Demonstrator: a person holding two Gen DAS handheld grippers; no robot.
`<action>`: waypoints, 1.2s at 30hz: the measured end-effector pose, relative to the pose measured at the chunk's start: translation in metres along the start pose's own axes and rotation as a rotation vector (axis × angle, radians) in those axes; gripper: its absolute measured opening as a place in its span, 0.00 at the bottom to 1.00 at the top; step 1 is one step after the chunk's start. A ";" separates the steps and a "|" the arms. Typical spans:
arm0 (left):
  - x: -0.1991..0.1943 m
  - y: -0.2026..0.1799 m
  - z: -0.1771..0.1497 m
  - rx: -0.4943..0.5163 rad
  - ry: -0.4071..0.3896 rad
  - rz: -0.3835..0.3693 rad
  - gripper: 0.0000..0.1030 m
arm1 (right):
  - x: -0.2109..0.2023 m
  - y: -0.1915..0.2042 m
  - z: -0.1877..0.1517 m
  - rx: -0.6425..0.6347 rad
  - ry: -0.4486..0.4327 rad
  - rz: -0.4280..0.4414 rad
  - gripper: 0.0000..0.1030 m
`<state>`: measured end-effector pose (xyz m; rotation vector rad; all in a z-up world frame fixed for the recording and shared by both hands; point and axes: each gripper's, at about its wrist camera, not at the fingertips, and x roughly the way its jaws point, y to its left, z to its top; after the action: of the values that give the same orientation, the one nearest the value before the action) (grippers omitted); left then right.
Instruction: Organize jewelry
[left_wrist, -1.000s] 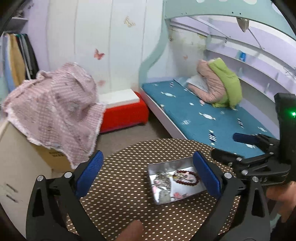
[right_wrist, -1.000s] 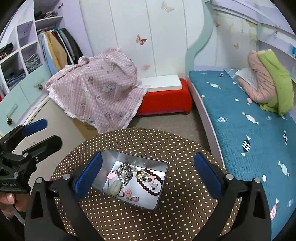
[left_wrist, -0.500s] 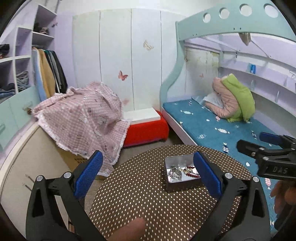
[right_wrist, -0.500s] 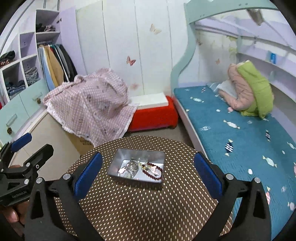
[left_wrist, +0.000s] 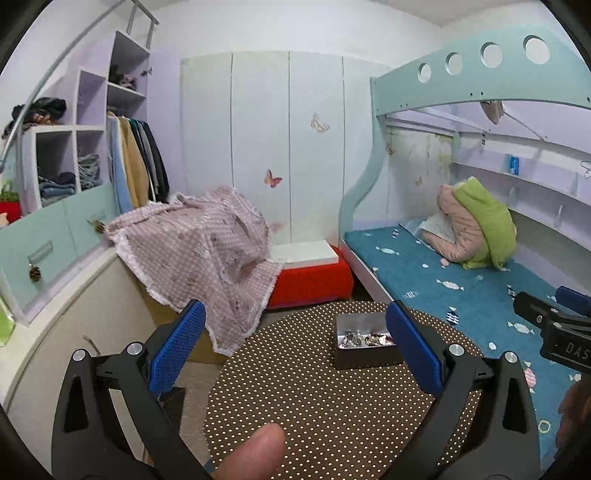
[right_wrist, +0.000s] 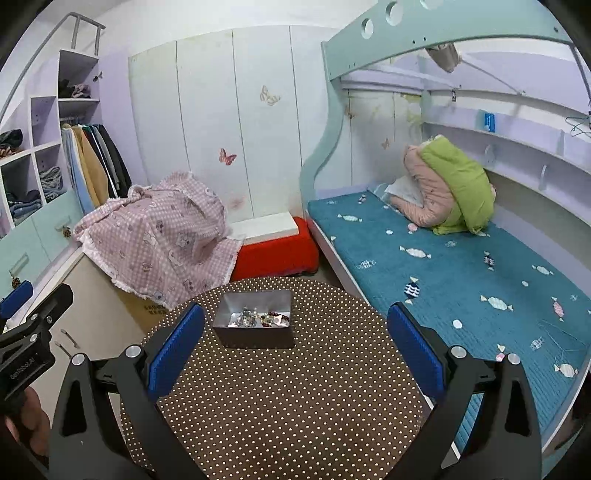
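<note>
Silver tin (right_wrist: 255, 319) of jewelry (right_wrist: 258, 318) sits near the counter's (right_wrist: 288, 406) far edge; both grippers, left (left_wrist: 295, 349) and right (right_wrist: 295, 349), have pulled way back, fingers wide open and empty. Looks finished, or barely started.

Lighting — bright, even, soft shadows; focus sharp at centre; heavy fisheye bending and black vignette at frame corners.

Both my wrist views look forward from above the near edge of the bench (right_wrist: 295, 406), sharing the tin (left_wrist: 364, 356) and the bed (right_wrist: 443, 273) beyond.
</note>
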<state>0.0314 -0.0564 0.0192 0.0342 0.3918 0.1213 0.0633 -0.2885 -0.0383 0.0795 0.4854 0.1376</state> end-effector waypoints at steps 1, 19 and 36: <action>-0.006 0.000 0.001 -0.002 -0.007 0.000 0.95 | -0.005 0.002 -0.001 -0.005 -0.010 -0.002 0.93; -0.043 0.001 0.013 -0.021 -0.068 -0.009 0.95 | -0.034 0.017 -0.004 -0.038 -0.078 -0.019 0.93; -0.039 0.001 0.010 -0.026 -0.054 -0.031 0.95 | -0.036 0.018 -0.003 -0.045 -0.079 -0.019 0.93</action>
<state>-0.0008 -0.0608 0.0431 0.0061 0.3366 0.0946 0.0282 -0.2755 -0.0224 0.0357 0.4042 0.1268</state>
